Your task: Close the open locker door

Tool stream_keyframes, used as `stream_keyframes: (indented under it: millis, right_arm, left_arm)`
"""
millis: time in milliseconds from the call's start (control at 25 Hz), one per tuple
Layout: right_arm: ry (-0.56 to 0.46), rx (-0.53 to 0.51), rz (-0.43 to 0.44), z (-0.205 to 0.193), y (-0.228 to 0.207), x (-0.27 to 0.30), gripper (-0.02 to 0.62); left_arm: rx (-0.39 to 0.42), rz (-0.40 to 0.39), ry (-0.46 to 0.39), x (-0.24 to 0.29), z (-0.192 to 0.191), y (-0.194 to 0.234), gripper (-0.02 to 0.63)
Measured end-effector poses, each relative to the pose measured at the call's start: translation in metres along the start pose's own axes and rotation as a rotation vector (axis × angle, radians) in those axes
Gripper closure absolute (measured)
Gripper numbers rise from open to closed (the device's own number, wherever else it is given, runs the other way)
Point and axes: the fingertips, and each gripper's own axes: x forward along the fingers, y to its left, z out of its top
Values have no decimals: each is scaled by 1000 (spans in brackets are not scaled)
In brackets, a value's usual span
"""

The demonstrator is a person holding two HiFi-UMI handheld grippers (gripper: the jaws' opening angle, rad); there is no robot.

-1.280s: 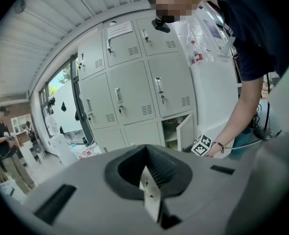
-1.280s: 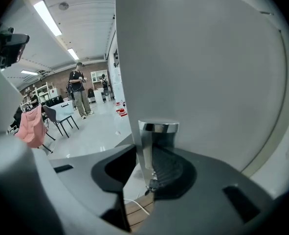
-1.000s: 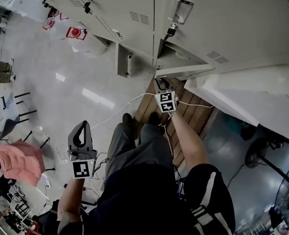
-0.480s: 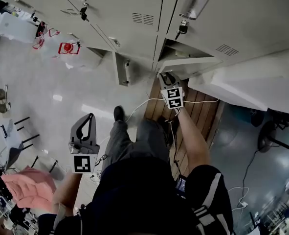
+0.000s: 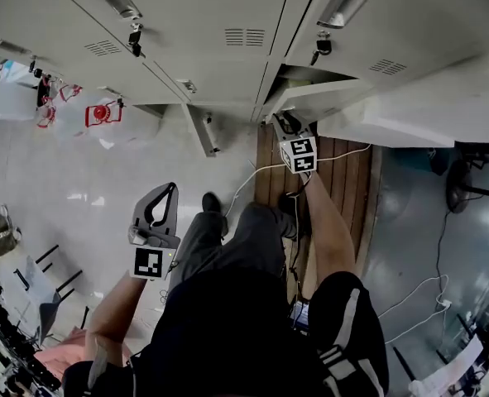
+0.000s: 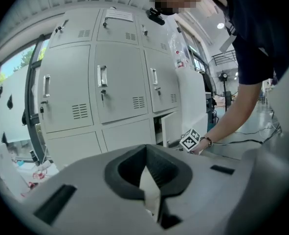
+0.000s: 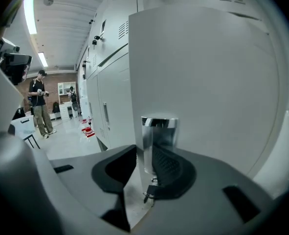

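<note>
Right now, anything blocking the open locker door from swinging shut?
Nothing visible. The gap between the open locker door and its compartment looks bare. The right hand-held gripper is on the door's handle side, not in that gap.

Key [image 7: 147, 195] part-hidden behind right hand-held gripper [image 7: 140, 180] jaw; locker door [image 7: 208, 82] cut off by frame edge.
</note>
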Motion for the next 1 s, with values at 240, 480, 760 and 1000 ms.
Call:
stream_keyframes:
  millis: [240, 480, 760, 1000]
  right_arm:
    - [-19, 26, -87, 5, -4, 10, 491]
    - [-26, 28, -122, 8, -6, 14, 489]
    - [-71, 26, -92, 12, -7, 17, 491]
    - [-133, 75, -43, 14, -9, 19, 491]
  left_arm:
    - [85, -165, -35, 21, -10, 7, 601]
    - [146, -266, -51, 45, -15, 1, 601]
    - [134, -286, -52, 77, -19, -10, 601]
    - [160, -285, -38, 102, -23, -21, 601]
